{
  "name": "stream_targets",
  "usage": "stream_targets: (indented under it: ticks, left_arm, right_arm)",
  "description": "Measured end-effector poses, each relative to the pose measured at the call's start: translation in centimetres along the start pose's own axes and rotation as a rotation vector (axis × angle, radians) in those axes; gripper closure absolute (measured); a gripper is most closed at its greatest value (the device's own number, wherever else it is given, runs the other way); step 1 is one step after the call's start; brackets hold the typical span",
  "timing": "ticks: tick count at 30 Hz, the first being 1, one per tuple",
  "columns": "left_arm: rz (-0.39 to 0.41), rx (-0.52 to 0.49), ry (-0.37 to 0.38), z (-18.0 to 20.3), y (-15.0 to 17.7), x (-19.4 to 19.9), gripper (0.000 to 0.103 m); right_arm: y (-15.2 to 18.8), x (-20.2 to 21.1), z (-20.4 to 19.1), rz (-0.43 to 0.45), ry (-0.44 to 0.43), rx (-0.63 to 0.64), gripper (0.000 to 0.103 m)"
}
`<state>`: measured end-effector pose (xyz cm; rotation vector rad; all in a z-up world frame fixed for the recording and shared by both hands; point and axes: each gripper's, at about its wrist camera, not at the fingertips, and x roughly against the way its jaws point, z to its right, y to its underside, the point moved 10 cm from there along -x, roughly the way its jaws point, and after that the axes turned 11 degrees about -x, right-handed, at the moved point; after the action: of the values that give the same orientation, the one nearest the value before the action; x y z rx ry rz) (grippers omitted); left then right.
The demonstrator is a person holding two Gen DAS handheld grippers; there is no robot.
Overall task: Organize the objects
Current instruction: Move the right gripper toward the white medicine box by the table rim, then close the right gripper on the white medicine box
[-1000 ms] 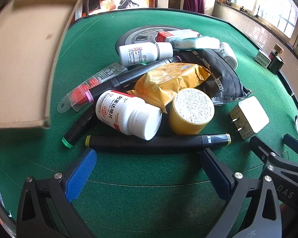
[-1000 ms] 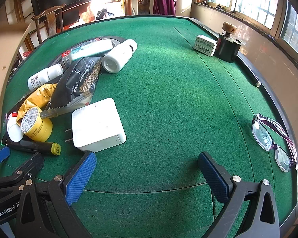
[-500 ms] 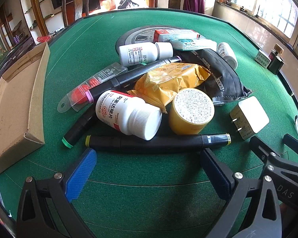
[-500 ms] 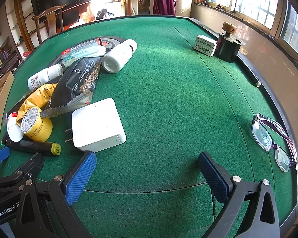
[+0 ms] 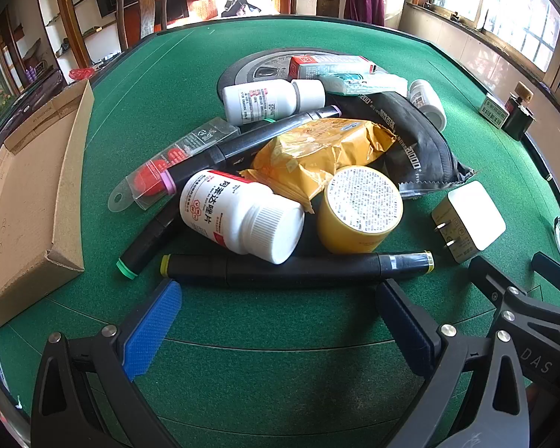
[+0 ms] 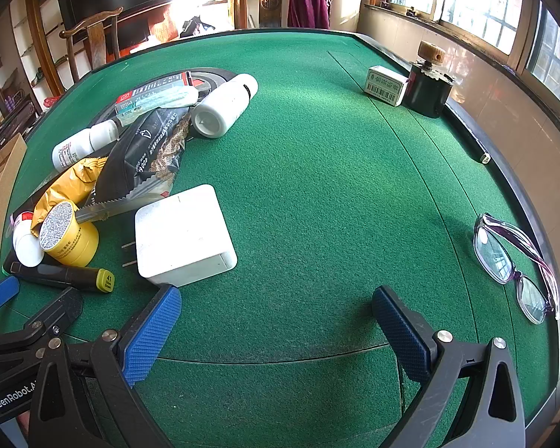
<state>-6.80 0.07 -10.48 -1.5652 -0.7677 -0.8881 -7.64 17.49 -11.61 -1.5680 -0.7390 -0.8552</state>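
Observation:
A pile of objects lies on the green felt table (image 5: 280, 336): a black marker (image 5: 295, 267) nearest, a white pill bottle (image 5: 239, 214), a yellow round tin (image 5: 358, 211), a yellow packet (image 5: 317, 153), a black pouch (image 5: 410, 138) and a white charger (image 5: 466, 220). A cardboard box (image 5: 26, 201) lies at the left. My left gripper (image 5: 276, 321) is open and empty just before the marker. My right gripper (image 6: 276, 321) is open and empty; the charger (image 6: 184, 235) lies just beyond its left finger.
Purple glasses (image 6: 511, 265) lie near the right edge. A small white box (image 6: 386, 86) and a dark ink bottle (image 6: 429, 86) stand at the far right rim. A white bottle (image 6: 224, 106) lies beside the pouch. A dark round plate (image 5: 280, 71) sits under the far items.
The cardboard box, held high at the left a second ago, has come down onto the table at the left. Both grippers and the pile have stayed still.

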Motion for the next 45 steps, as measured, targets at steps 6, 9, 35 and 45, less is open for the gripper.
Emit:
stream_targets:
  ticks: [6,9,35,45]
  left_arm:
    - [-0.002,0.007,-0.008,0.0,0.0,-0.1,0.0]
    - [-0.003,0.008,-0.007,0.1,0.1,-0.1,0.0]
    - [0.217,-0.095,0.064,-0.2,0.7,3.8,0.0]
    - [0.202,-0.077,0.108,-0.2,0.7,3.2,0.0]
  right_arm:
    - [0.0,0.1,0.1,0.0,0.004,-0.006,0.0]
    - [0.0,0.1,0.1,0.0,0.004,-0.006,0.0]
    - [-4.1,7.6,3.7,0.125,-0.201,0.207,0.01]
    - [-20.0,1.4,4.4,0.001,-0.158,0.324,0.041]
